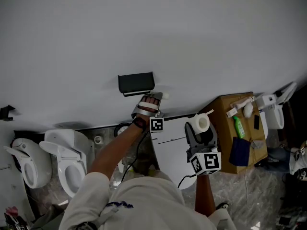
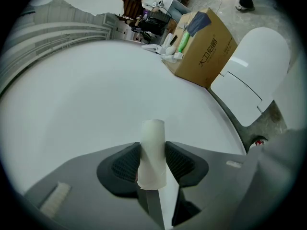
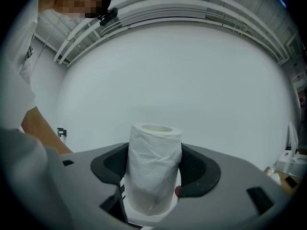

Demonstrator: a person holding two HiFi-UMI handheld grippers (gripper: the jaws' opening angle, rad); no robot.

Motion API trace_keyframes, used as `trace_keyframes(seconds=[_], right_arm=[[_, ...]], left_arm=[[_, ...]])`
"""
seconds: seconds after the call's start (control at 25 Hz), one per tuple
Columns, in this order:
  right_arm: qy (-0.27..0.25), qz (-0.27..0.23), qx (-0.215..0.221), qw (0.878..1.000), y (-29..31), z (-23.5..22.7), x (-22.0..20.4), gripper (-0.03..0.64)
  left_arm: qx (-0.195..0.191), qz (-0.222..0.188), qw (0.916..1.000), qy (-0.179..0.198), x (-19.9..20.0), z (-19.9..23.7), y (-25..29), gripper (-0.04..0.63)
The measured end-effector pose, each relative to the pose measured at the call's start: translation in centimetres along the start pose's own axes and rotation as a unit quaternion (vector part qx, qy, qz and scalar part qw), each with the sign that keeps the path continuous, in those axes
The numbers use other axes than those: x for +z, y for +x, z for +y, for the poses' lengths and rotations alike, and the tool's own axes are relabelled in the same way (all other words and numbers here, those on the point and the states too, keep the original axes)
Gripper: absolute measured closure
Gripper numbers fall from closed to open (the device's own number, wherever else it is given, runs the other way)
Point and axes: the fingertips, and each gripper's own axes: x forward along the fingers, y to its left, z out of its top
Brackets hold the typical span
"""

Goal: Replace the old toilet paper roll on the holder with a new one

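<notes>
Plain white wall [image 1: 144,32] fills the top of the head view. Down at the left, two white toilets [image 1: 62,147] stand side by side against it, on a speckled stone floor [image 1: 259,190]. Over to the right there's a white oval toilet lid [image 1: 168,145], and just beside it a brown cardboard box [image 1: 221,128] near the wall. On top of the box lie a green bottle [image 1: 239,127], a dark blue pouch [image 1: 239,151] next to it, and a few white items at the wall end.
</notes>
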Motion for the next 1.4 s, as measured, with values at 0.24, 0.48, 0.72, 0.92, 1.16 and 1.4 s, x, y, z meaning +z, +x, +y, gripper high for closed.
trace_keyframes(seconds=[0.24,0.48,0.72,0.92,1.16,1.4], right_arm=[[-0.006,0.004,-0.006,1.000,0.1,-0.2,-0.3,0.316],[-0.089,0.029,0.006,0.996,2.7,-1.6,-1.5,0.316],[-0.205,0.085,0.038,0.974,7.9,-1.6,-5.3,0.316],[-0.288,0.131,0.062,0.946,12.3,0.1,-9.1,0.316],[-0.360,0.163,0.081,0.915,16.3,2.0,-12.4,0.316],[-0.461,0.188,0.081,0.863,19.4,2.9,-15.2,0.316]], left_arm=[[-0.008,-0.038,0.9989,-0.027,1.9,-1.1,-0.4,0.425],[0.014,-0.039,0.9939,-0.102,0.8,1.8,-3.9,0.425],[0.075,-0.055,0.9295,-0.357,-4.6,7.3,-12.1,0.425],[0.095,-0.065,0.8586,-0.500,-9.5,10.2,-17.1,0.425],[0.111,-0.065,0.7817,-0.610,-14.1,11.7,-20.7,0.425],[0.122,-0.054,0.7346,-0.665,-16.9,10.9,-23.5,0.425]])
